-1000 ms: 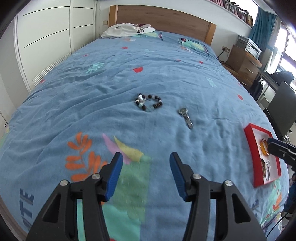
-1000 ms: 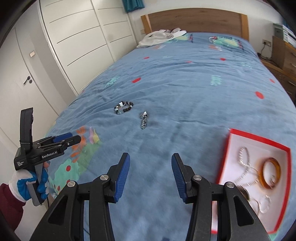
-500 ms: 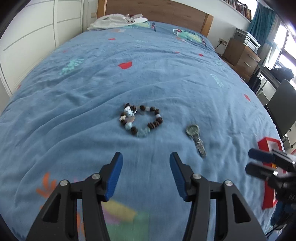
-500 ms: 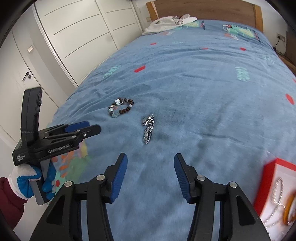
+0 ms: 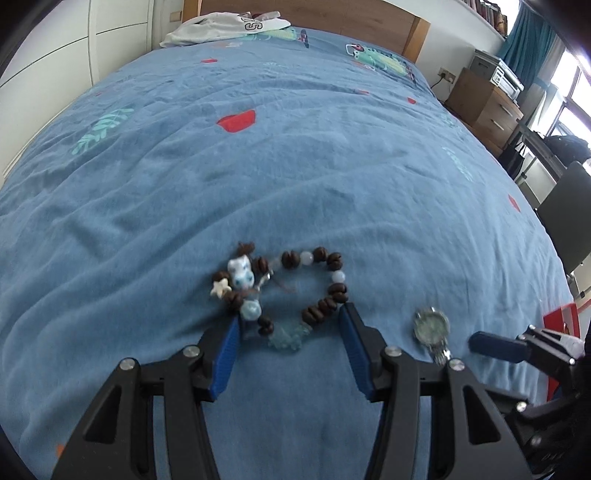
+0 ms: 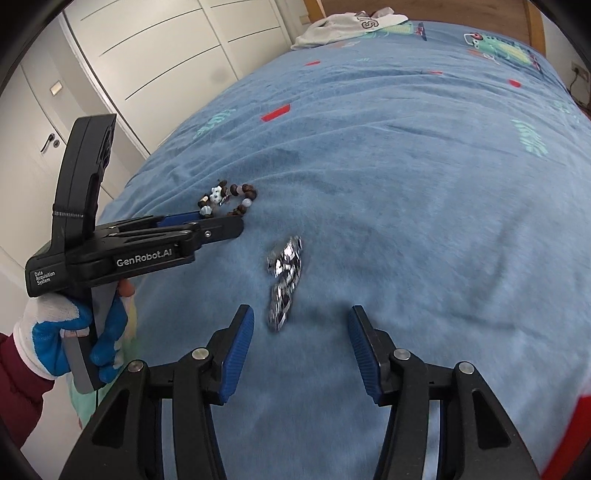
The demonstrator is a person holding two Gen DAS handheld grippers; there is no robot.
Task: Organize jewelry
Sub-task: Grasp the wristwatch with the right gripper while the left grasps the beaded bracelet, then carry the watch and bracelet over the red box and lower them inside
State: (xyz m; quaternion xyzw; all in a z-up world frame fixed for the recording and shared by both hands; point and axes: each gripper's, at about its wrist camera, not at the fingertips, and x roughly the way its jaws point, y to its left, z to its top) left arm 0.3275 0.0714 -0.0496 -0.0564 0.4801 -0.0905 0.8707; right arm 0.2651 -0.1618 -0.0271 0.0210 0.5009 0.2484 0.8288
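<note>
Brown-and-white beaded bracelet (image 5: 280, 291), a loop of coffee-bean-shaped beads with pale round ones and a small white charm, lies flat on the blue patterned bedspread (image 5: 295, 166); your left gripper (image 5: 290, 325) is spread wide with the near arc of the loop just between its blue fingertips. Lower and close on the bead strand itself, not the fabric; a bite too deep would likely bunch the cover, one too shallow may let beads slip out. Silver metal wristwatch (image 6: 284, 280) lies just beside the bracelet, apart from it; your right gripper (image 6: 301, 319) is released too, the watch's near end close to its left fingertip, off centre. Shift so the band sits between both pads before clenching. The two grippers work near each other, so mind a clash. Red tray (image 5: 563, 321) shows only at the frame edge, well apart. White garment (image 5: 225, 26) by the wooden headboard (image 5: 369, 18) is no obstacle.
</note>
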